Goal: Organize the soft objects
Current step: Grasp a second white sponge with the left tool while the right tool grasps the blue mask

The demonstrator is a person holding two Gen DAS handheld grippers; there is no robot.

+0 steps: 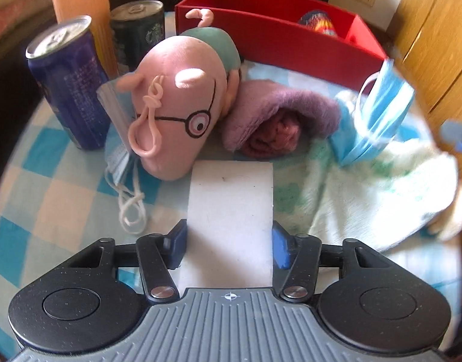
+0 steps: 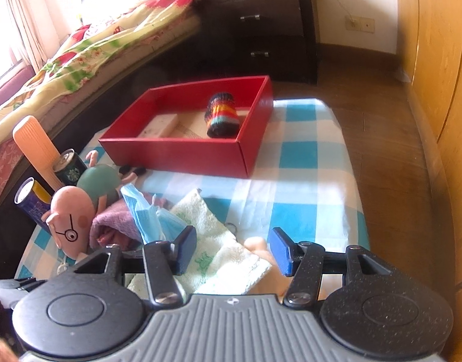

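My left gripper (image 1: 230, 238) is shut on a white rectangular sponge block (image 1: 231, 211), held low over the checkered cloth. Ahead lie a pink pig plush with glasses (image 1: 182, 105), a rolled purple towel (image 1: 276, 114), a blue face mask (image 1: 378, 105) and a white-green fluffy towel (image 1: 366, 193). My right gripper (image 2: 232, 252) is open above the white-green towel (image 2: 212, 241); the blue mask (image 2: 146, 214) is to its left. The red box (image 2: 176, 154) holds a striped knitted roll (image 2: 221, 114) and a white block (image 2: 161, 125).
A blue can (image 1: 68, 84), a dark Starbucks can (image 1: 140, 30) and an orange ribbed object (image 1: 80, 6) stand at the left. A second mask with loops (image 1: 122, 163) lies under the plush. A bed (image 2: 80, 45), a dark nightstand (image 2: 261, 30) and a wooden wardrobe (image 2: 436, 60) surround the table.
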